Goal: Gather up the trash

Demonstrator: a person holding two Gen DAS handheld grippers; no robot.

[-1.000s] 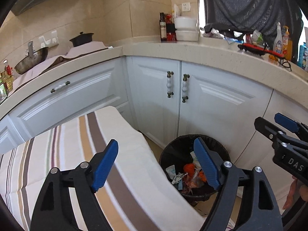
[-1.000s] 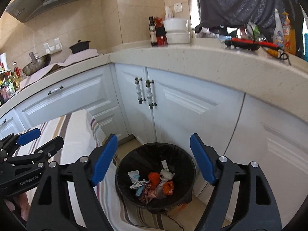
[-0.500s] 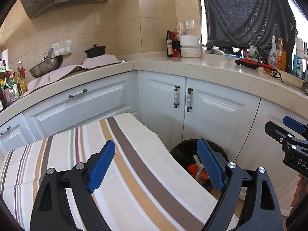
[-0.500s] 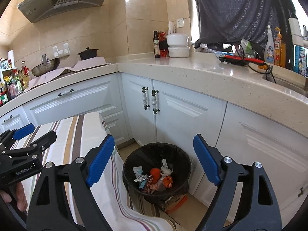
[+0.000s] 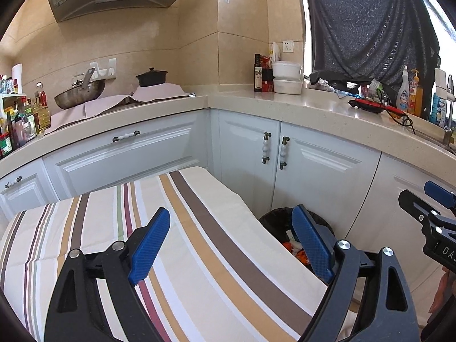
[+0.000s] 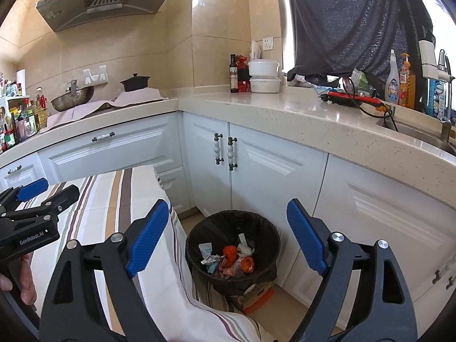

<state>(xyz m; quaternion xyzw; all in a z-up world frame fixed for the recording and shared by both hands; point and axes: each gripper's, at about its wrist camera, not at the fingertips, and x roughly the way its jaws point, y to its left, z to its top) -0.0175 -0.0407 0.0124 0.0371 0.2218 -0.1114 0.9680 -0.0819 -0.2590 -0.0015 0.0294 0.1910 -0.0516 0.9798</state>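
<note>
Right wrist view, two tongs wide, empty, one trash bin.

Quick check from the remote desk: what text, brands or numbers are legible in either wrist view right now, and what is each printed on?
"GenRobot.AI": white print on the body of the left gripper, seen from the right wrist view.
"DAS": cut off at the frame edge, on the body of the right gripper, seen from the left wrist view.
Labels on the oil bottle, spray bottle and condiment bottles: too small to read.
Print on the trash bin contents: unreadable.
</note>
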